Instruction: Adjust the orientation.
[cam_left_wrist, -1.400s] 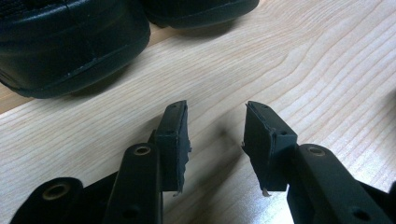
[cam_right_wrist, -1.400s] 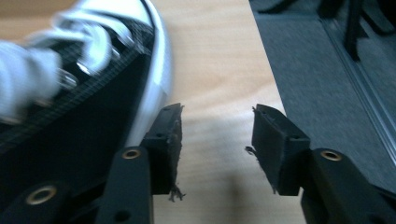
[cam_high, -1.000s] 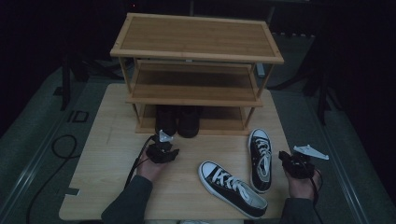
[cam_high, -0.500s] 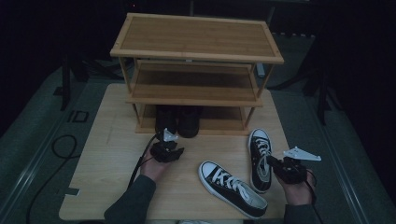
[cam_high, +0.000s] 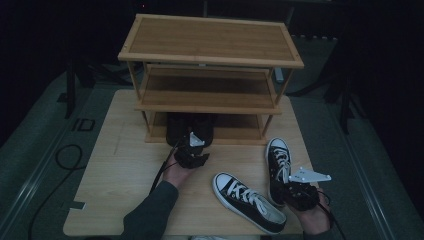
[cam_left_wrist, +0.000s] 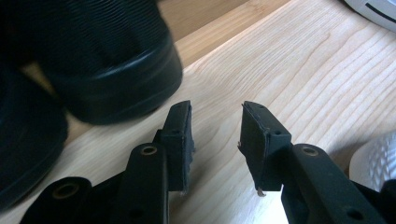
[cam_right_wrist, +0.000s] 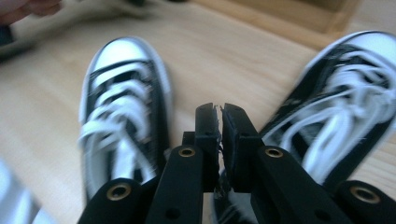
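A: Looking down from the high view, what is on the table (cam_high: 120, 165)?

B: A three-tier wooden rack (cam_high: 210, 50) stands at the far side. Two black boots (cam_high: 190, 127) sit on its bottom shelf, heels toward the person. The left gripper (cam_high: 196, 141) hovers just in front of those heels, held in the left hand (cam_high: 179, 172). Two black-and-white sneakers lie on the near right part of the table: the near sneaker (cam_high: 247, 200) lies at a slant, and the far sneaker (cam_high: 278, 167) points toward the rack. The right gripper (cam_high: 295, 192) hangs over the heel end of the far sneaker.

A: And the left gripper view?

B: The jaws stand apart with bare wood between them and hold nothing. They have just been closing a little. The boot heels (cam_left_wrist: 107, 70) are up and to the left, near the jaws but not touching them.

A: The right gripper view?

B: It is blurred, so I say this with some care. The jaws look pressed together, with only a thin slit between them, and nothing seems caught there. The near sneaker (cam_right_wrist: 123, 116) lies to the left of the jaws and the far sneaker (cam_right_wrist: 345, 112) to the right.
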